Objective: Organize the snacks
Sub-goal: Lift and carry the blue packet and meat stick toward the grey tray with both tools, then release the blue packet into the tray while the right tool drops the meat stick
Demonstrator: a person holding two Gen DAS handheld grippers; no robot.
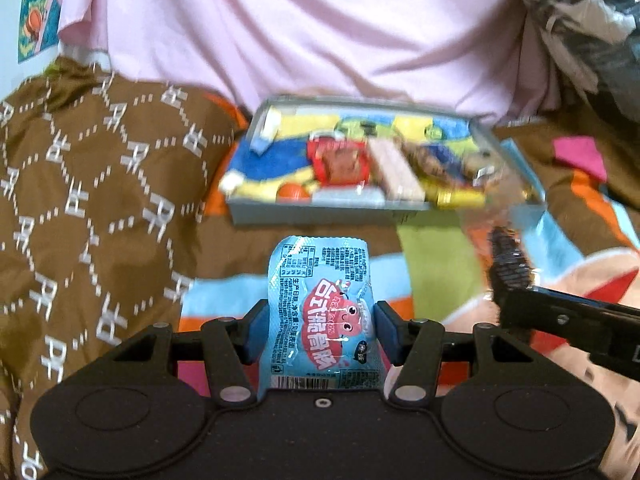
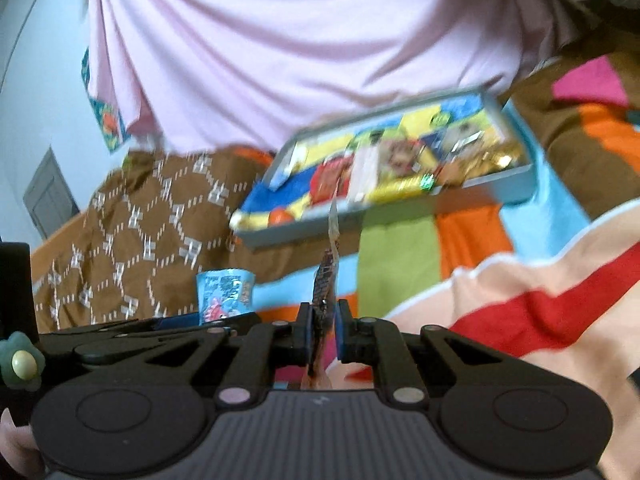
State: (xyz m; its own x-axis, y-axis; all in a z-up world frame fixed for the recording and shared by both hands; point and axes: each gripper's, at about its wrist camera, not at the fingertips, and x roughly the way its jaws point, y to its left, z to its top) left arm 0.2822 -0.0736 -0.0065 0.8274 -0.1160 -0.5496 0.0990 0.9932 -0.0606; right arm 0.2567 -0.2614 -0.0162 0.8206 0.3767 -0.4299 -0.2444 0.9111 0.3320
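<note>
My left gripper [image 1: 320,328] is shut on a light blue snack packet [image 1: 322,300] with red lettering, held upright above the bed. The same packet [image 2: 226,292] shows at the left of the right wrist view. My right gripper [image 2: 325,334] is shut on a thin dark snack in a clear wrapper [image 2: 326,284], seen edge-on and standing up between the pads. That dark snack [image 1: 508,264] also appears at the right of the left wrist view, sticking up from the right gripper. Ahead of both lies a grey tray [image 1: 280,214], [image 2: 516,190] holding several snacks.
The tray rests on a bright striped blanket [image 1: 436,256], [image 2: 472,240]. A brown patterned cloth [image 1: 100,200] is bunched at the left. A pink sheet [image 1: 320,28] hangs behind the tray, and a dark mottled cloth [image 1: 580,4] lies at the upper right.
</note>
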